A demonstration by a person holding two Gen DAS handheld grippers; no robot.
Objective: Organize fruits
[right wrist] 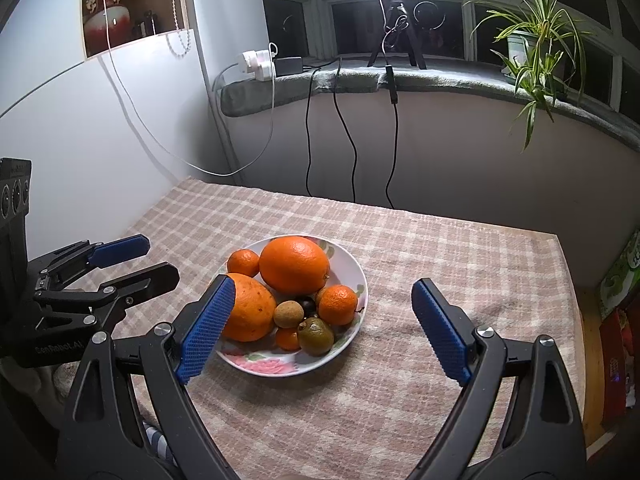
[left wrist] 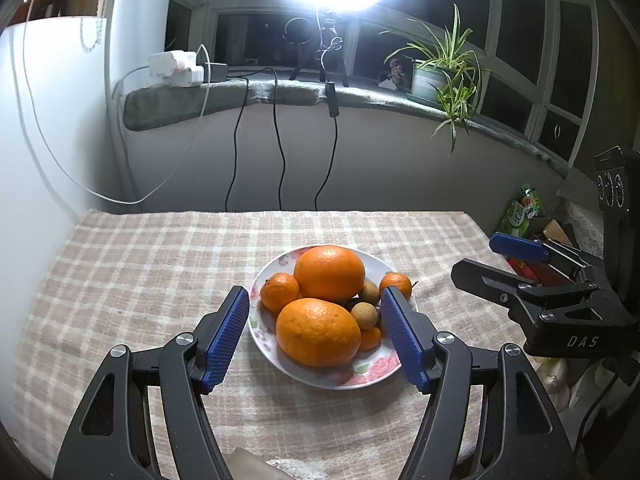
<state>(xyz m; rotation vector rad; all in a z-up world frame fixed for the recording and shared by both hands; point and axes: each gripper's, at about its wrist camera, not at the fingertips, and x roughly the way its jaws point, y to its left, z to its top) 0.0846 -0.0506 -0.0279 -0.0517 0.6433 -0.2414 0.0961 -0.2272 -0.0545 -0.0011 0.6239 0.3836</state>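
A white flowered plate (left wrist: 370, 374) (right wrist: 262, 366) sits on the checked tablecloth and holds two big oranges (left wrist: 329, 274) (right wrist: 294, 264), several small tangerines (left wrist: 279, 291) (right wrist: 337, 304), brown longans (left wrist: 364, 315) (right wrist: 286, 314) and a green-brown fruit (right wrist: 315, 335). My left gripper (left wrist: 315, 334) is open, its blue pads either side of the near orange (left wrist: 318, 332), above the plate. My right gripper (right wrist: 322, 330) is open and empty, hovering at the plate's near right side. Each gripper shows in the other's view, the right one (left wrist: 508, 260) and the left one (right wrist: 132, 260).
The checked tablecloth (left wrist: 140, 280) (right wrist: 460, 260) covers the table. Behind it are a wall, hanging cables (left wrist: 280, 152), a windowsill with a ring light tripod (right wrist: 396, 48) and a potted plant (left wrist: 440, 76) (right wrist: 528, 52). Packets (left wrist: 520, 212) lie off the table's right edge.
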